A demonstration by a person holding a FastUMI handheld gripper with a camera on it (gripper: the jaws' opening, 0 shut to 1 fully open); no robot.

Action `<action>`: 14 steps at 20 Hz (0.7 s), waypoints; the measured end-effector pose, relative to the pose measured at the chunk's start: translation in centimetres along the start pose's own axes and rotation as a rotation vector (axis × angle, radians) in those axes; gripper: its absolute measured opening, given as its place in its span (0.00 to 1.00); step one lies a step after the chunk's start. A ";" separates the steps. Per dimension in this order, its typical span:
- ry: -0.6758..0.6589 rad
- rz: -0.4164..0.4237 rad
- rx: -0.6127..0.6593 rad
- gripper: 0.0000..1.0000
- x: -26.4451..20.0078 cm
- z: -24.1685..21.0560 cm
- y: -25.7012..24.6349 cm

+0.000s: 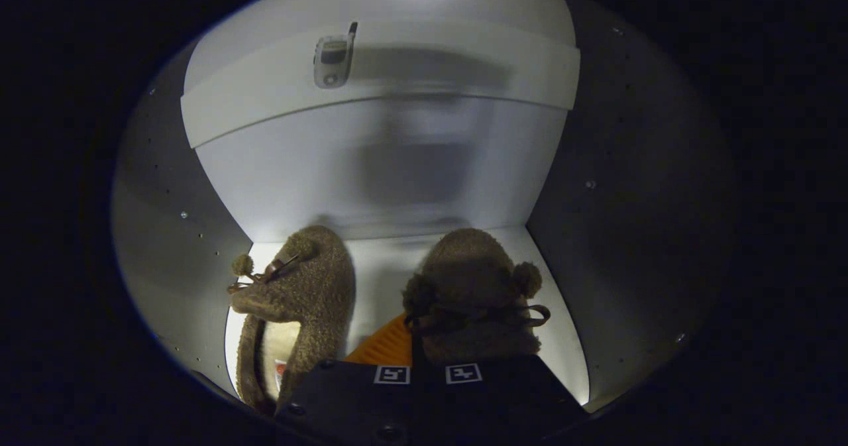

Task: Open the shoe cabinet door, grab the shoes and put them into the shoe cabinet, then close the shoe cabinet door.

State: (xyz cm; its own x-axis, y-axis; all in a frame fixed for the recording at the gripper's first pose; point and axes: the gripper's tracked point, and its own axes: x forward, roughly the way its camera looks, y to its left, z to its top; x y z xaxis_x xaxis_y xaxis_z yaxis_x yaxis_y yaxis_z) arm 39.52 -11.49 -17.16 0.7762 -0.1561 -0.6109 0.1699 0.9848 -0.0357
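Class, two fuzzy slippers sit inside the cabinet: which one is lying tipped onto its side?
The left slipper, beside the tool: it is tipped so its opening shows. The right slipper sits upright just ahead of the tool's closed-together fingers.

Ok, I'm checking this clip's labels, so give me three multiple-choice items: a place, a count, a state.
1. Where are the slippers?
A on the cabinet floor
B on top of the cabinet
C hanging from a hook

2. How many slippers are there?
A one
B two
C four

3. How do the fingers of the tool stand?
A spread wide
B close together
C one on each slipper

Answers:
1 A: both rest on the lit floor between the side walls.
2 B: a fuzzy brown pair.
3 B: close together at one slipper's heel, though whether they pinch it is hidden.
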 end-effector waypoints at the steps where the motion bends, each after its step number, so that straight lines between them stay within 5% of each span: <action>1: -0.006 -0.012 -0.017 0.05 0.3 0.0 0.0; 6: 0.014 -0.013 -0.030 0.07 -0.5 -0.7 0.0; 12: -0.022 -0.039 -0.013 0.41 -3.5 -1.4 -0.5; 14: -0.062 -0.014 0.025 0.59 -5.6 -1.0 -0.2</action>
State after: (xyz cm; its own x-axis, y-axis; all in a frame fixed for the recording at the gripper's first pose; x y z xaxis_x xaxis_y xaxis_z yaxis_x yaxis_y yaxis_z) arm 34.51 -10.71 -14.53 0.8095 -0.1752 -0.5604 0.1955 0.9804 -0.0241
